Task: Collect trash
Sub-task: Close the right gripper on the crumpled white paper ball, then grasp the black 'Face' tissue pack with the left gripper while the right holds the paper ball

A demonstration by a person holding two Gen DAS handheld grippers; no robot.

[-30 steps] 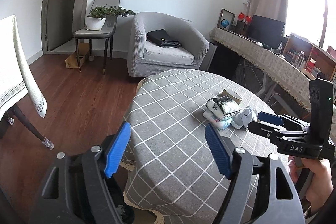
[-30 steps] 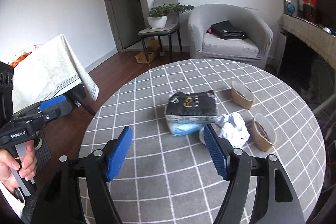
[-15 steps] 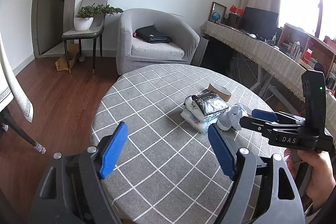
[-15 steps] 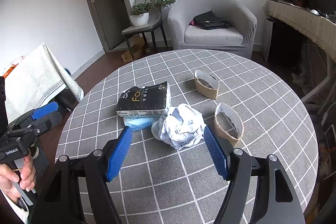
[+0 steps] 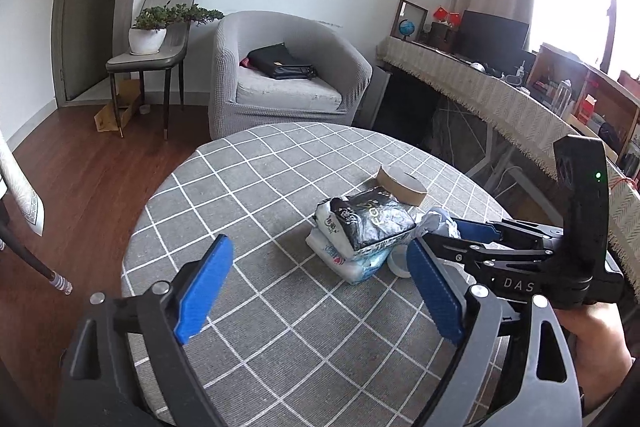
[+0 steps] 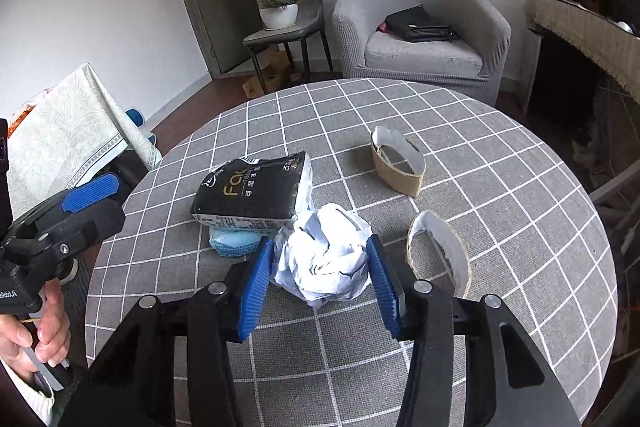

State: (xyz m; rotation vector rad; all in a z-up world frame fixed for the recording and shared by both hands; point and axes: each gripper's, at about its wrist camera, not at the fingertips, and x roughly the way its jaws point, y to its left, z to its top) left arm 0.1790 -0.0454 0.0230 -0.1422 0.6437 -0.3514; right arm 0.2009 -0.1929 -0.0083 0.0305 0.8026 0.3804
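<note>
The right gripper [image 6: 320, 281] has just been closing its blue fingers [image 6: 256, 291] around the crumpled white paper ball [image 6: 324, 261], and both pads now touch its sides, pinching it where it sits on the grey checked tabletop [image 6: 500, 187]. At ten o'clock from the ball, touching it, lies a black tissue pack [image 6: 252, 189] stacked on a pale blue pack [image 6: 234, 241]. At three o'clock, just beside the right finger, stands a flattened cardboard ring [image 6: 440, 255], and a second cardboard ring [image 6: 398, 167] stands at one o'clock, well apart from the ball. The left gripper [image 5: 320, 291] has just been opening, and its fingers [image 5: 204, 291] are spread wide over bare cloth with nothing between them; the stacked packs lie just beyond the fingertips at one o'clock in the left wrist view. From that view the right gripper reaches in from three o'clock, with a hand [image 5: 596, 351] on its handle. Beyond the tabletop at twelve o'clock sits a grey armchair [image 6: 420, 39] with a black bag [image 6: 420, 25] on its seat, and a potted plant [image 6: 280, 7] rests on a chair [image 6: 288, 27] at eleven o'clock.
</note>
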